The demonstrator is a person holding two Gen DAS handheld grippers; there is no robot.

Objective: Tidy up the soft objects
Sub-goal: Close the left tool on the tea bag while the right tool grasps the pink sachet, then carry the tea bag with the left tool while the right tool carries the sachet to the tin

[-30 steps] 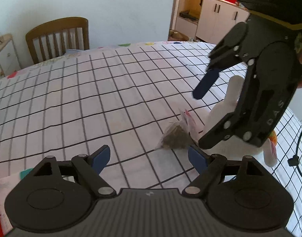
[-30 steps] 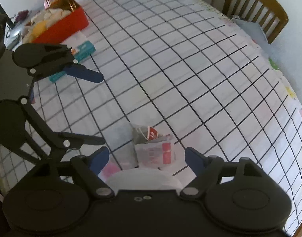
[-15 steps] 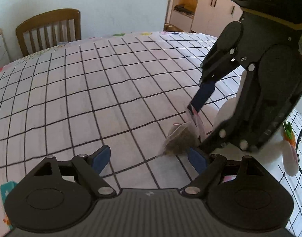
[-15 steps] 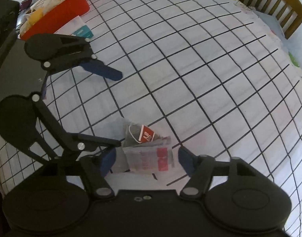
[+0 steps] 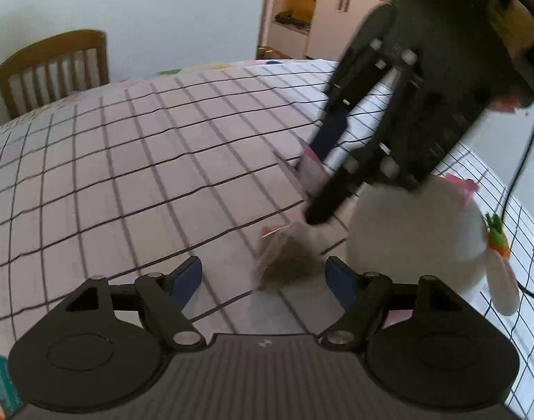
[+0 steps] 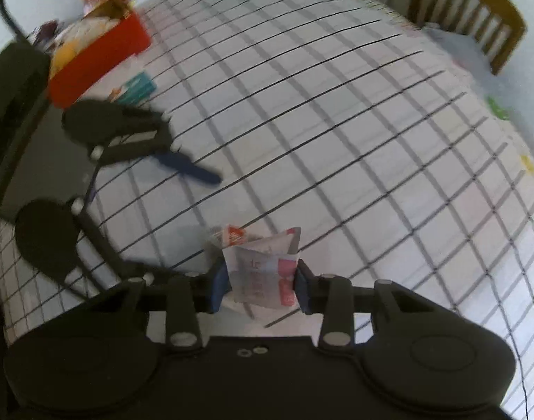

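Right wrist view showed the right tongs (image 6: pixel 261 281) clenched on a folded paper wrapper (image 6: pixel 263 273), both blue pads pressed against its edges; the jaws had just been closing, with the wrapper between them. A pyramid tea bag (image 5: pixel 287 262) with a small red tag (image 6: pixel 232 235) lay on the checked cloth of the surface (image 5: pixel 127 175), just beyond the wrapper and seemingly joined to it, though blur hid the link. The left tongs (image 5: pixel 263 278) stood released and had just narrowed a little, the tea bag between their tips and nearer the right pad, untouched as far as could be seen. A white plush toy (image 5: pixel 420 238) sat just beside the right tongs, and a red box (image 6: pixel 99 59) of items stood well apart at the far edge.

To do this step well, I judged the left tongs should close low on the bag's body, gently, since the mesh crushes easily. The right should keep its hold and lift in step, so any string between bag and wrapper stays slack. Both should keep clear of the plush.
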